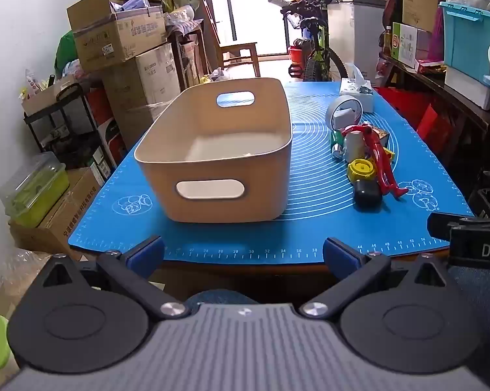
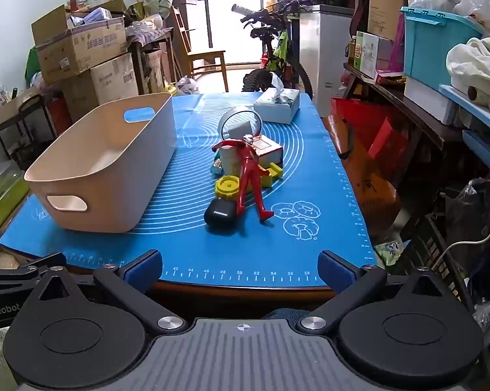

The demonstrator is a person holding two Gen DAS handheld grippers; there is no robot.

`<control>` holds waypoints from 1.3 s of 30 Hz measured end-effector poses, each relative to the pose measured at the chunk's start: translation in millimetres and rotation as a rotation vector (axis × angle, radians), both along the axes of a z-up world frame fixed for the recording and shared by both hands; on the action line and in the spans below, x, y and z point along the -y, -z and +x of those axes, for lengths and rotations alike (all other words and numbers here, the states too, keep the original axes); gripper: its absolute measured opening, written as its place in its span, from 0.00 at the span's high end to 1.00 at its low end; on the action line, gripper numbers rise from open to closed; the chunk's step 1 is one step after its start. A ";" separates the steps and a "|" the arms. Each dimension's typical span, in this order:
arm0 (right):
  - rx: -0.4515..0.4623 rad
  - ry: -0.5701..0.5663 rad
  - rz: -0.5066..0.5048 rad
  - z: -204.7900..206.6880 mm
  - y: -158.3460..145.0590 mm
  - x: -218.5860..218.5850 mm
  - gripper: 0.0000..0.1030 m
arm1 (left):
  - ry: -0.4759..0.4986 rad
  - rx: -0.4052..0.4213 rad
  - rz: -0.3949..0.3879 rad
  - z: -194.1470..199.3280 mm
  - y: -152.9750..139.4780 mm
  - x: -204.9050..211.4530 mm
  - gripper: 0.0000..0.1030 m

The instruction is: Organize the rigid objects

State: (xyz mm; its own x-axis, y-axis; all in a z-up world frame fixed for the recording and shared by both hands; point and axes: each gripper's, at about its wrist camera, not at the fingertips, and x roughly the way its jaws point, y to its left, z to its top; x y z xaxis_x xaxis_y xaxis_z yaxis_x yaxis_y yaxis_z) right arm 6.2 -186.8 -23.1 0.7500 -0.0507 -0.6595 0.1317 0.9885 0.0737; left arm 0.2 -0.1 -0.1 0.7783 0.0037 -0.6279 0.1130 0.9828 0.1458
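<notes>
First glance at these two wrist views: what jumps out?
The big beige bin stands empty on the left of the bright blue mat. To its right a cluster of small things is piled together, topped by a red toy figure beside a yellow cap and a black case. Both grippers, left and right, are open at the near edge.

Bright daylight from blown-out rear window (image 1: 245,9), sharp pics w/ heavy fisheye bend at edges.
</notes>
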 end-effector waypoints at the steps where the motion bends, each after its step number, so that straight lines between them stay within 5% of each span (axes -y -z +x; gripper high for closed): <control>1: 0.003 0.000 0.001 -0.2 0.0 0.1 0.02 | -0.001 -0.001 0.001 0.0 0.0 0.0 0.01; 39: -0.004 0.000 0.000 1.1 1.3 0.4 0.02 | -0.002 0.002 0.011 -0.3 3.1 2.4 0.01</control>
State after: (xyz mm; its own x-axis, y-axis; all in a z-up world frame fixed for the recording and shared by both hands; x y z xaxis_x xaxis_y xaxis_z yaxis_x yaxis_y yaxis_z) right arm 7.3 -187.2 -24.4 0.7477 -0.0506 -0.6621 0.1321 0.9885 0.0737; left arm -0.1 -2.6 -3.2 0.7795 0.0116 -0.6263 0.1110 0.9815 0.1563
